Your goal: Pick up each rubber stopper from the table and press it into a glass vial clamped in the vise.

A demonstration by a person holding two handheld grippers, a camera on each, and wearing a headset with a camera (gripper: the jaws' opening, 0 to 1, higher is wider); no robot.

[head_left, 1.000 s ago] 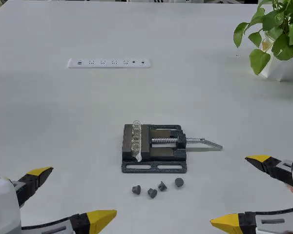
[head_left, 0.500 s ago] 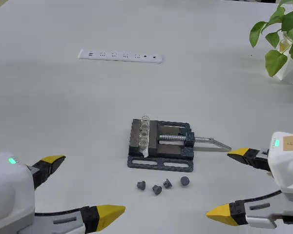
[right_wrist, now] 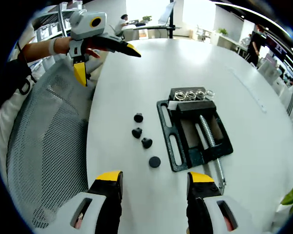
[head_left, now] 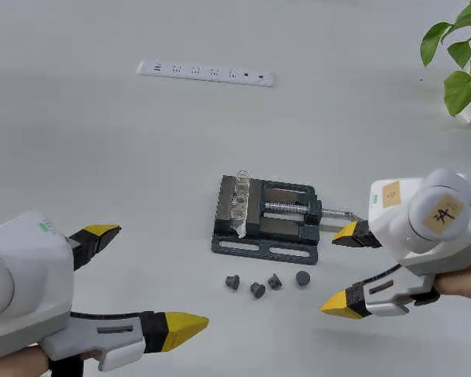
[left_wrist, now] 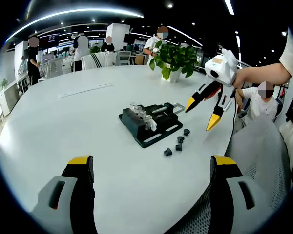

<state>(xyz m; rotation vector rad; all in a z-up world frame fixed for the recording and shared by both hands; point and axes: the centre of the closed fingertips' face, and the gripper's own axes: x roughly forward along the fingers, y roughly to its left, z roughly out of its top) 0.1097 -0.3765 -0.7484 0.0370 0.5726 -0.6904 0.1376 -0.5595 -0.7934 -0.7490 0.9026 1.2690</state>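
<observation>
1. The white table [head_left: 102,173] carries everything. The work sits a little back from the near edge, the one with the mesh chair [right_wrist: 44,146] tucked against it in the right gripper view.
2. Right gripper [head_left: 341,271]: jaws spread wide, nothing in them. Left gripper [head_left: 153,276]: same deal, wide and empty. The right one is clearly closer, hanging just off the screw end of the vise. The left is well apart, over toward the near-left.
3. The vise [head_left: 271,236] lies with its long axis running along the near edge, and its screw handle [head_left: 341,214] pokes toward the right gripper.
4. The glass vials [head_left: 240,200] stand upright in a short row, clamped at the end away from the handle. The row runs across the vise, pointing away from the near edge.
5. The rubber stoppers [head_left: 257,290], four of them, lie loose in a rough line between the vise base and the near edge, none touching the vise. The end stopper [right_wrist: 155,162] sits dead ahead of the right gripper's jaws, so I'd bet that's the first grab: forward and down, then carry it across the vise to the vials.
6. Murky bits:
   - The stoppers are too small to tell which way up each one lies.
   - The vials are clear glass, so the count (four-ish?) is shaky, and I can't confirm any mouth is plugged.
   - There's a whitish scrap at the near end of the row that I can't identify.
</observation>
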